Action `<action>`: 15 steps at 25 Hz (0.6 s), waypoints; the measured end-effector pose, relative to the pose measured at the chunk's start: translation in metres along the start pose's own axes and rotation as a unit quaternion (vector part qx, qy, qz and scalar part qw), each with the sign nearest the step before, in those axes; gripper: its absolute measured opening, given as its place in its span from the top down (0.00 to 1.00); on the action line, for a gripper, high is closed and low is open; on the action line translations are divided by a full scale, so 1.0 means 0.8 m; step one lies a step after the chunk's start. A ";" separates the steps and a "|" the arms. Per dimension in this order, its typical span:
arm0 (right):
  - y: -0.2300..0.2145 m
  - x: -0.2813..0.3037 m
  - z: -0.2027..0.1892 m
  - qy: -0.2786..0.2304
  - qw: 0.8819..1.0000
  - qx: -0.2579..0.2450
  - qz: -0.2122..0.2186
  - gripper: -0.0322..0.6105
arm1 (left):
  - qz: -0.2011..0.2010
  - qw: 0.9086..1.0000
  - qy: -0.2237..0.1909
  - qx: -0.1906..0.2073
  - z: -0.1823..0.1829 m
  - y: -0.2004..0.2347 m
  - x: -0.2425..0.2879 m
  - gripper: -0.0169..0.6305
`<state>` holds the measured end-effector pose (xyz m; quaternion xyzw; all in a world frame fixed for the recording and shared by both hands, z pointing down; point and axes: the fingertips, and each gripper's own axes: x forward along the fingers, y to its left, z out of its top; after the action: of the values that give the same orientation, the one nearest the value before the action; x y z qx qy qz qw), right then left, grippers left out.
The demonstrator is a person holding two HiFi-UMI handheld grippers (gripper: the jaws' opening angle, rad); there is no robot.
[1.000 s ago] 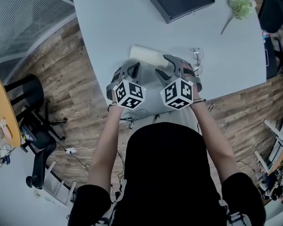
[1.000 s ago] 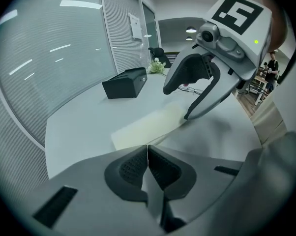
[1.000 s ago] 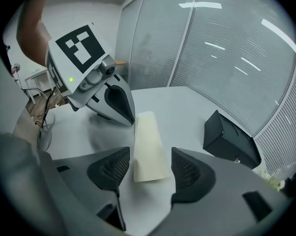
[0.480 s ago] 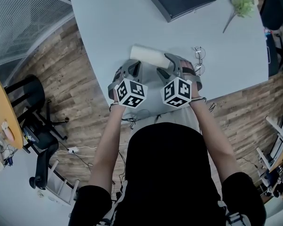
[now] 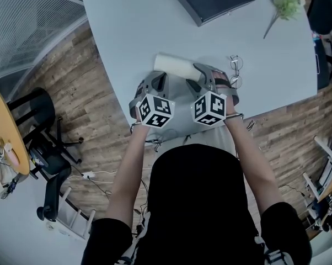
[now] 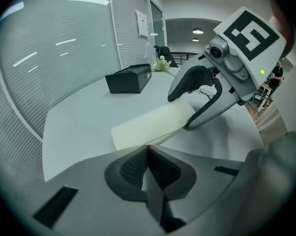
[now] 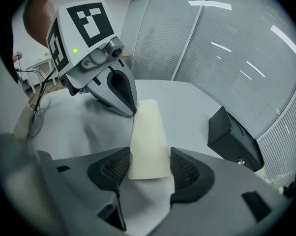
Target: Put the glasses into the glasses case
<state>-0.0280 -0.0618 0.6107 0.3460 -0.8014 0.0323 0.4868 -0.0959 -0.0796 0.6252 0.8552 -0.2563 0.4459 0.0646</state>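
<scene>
Case-readying step: the right gripper, jaws wide but just closing slightly, straddles one end of the flat cream glasses case on the pale grey table, while the left gripper, pinched shut and empty, waits at the other end and the thin wire-framed glasses lie beside; next, probably, grip and open the case.

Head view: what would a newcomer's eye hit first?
The two black-and-white marker cubes mid-frame, on the left tool and right tool. Just beyond them lies a cream case on the pale table, its end between the right tool's jaws, which have just been closing; glasses lie to its right.
</scene>
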 end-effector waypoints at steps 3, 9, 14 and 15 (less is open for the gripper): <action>0.000 0.000 -0.001 -0.002 1.000 0.005 0.006 0.53 | 0.002 1.000 0.000 -0.005 -0.001 -0.001 0.001 0.94; 0.000 -0.002 -0.001 -0.010 1.000 0.017 0.018 0.53 | 0.002 1.000 0.001 -0.017 0.000 -0.001 0.000 0.94; -0.002 -0.003 0.000 -0.015 0.999 0.035 0.032 0.53 | 0.004 1.000 0.001 -0.023 -0.002 -0.002 0.001 0.94; -0.002 -0.002 0.000 -0.015 0.999 0.035 0.033 0.53 | 0.005 1.000 0.001 -0.025 -0.002 -0.001 0.001 0.94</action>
<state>-0.0268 -0.0623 0.6087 0.3369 -0.8179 0.0714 0.4609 -0.0962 -0.0785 0.6269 0.8514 -0.2712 0.4410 0.0839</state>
